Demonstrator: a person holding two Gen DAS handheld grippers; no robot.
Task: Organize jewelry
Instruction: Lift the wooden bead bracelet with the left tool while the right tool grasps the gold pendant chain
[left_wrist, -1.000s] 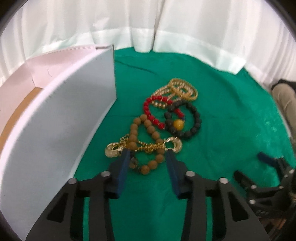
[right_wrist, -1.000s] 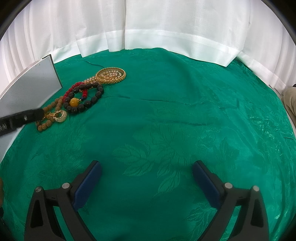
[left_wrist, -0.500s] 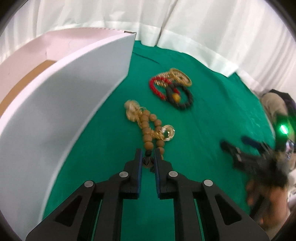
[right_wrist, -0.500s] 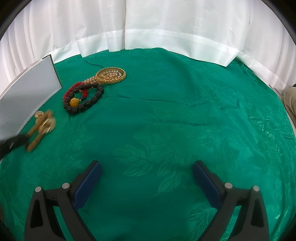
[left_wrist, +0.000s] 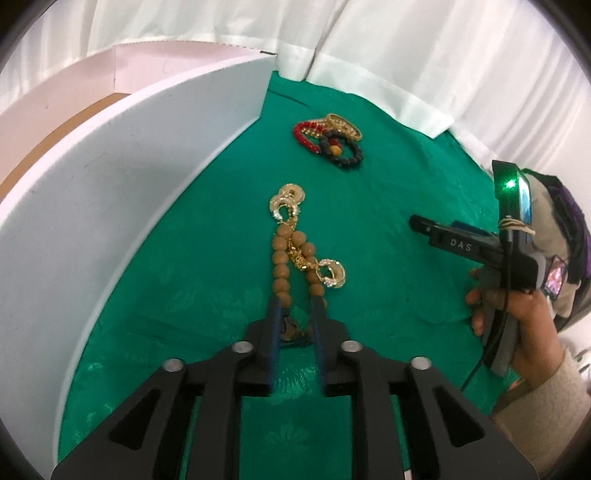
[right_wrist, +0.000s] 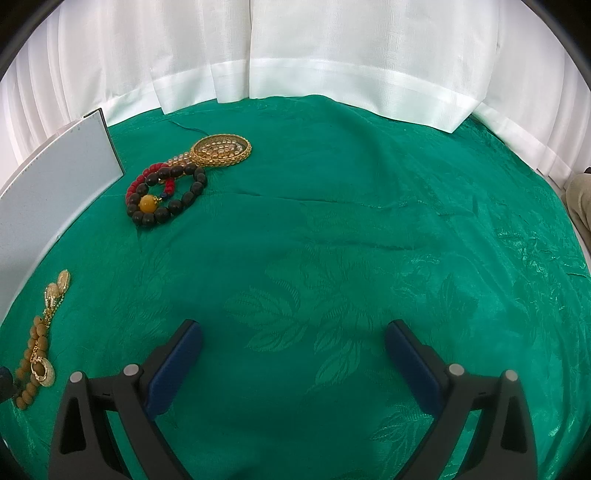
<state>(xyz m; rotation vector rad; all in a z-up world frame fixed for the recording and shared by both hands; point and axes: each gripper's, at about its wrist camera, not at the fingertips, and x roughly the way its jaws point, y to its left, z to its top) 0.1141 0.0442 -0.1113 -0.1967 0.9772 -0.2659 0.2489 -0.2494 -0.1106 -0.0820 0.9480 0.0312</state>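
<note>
A brown wooden-bead bracelet (left_wrist: 280, 258) lies stretched on the green cloth (left_wrist: 388, 206), with gold earrings on a chain (left_wrist: 286, 203) tangled in it. Its dark tasselled end sits between the jaws of my left gripper (left_wrist: 295, 306), which are opening, and the pads stand clear of it. The right wrist view shows the same bracelet (right_wrist: 35, 345) at the far left. Farther back lies a pile: a red bead bracelet (left_wrist: 304, 136), a black bead bracelet (left_wrist: 347, 155) and gold bangles (left_wrist: 343, 123). My right gripper (right_wrist: 293, 354) hangs open over bare cloth.
A white box (left_wrist: 110, 184) with a tall side wall runs along the left, its brown floor showing behind. White curtains close off the back. A person's hand (left_wrist: 517, 306) holds the right gripper's handle at the right edge.
My left gripper shut on the wooden bracelet's end and dragged it, with the gold pieces, away from the pile and along the box. Its jaws have now parted. The right gripper has not moved.
</note>
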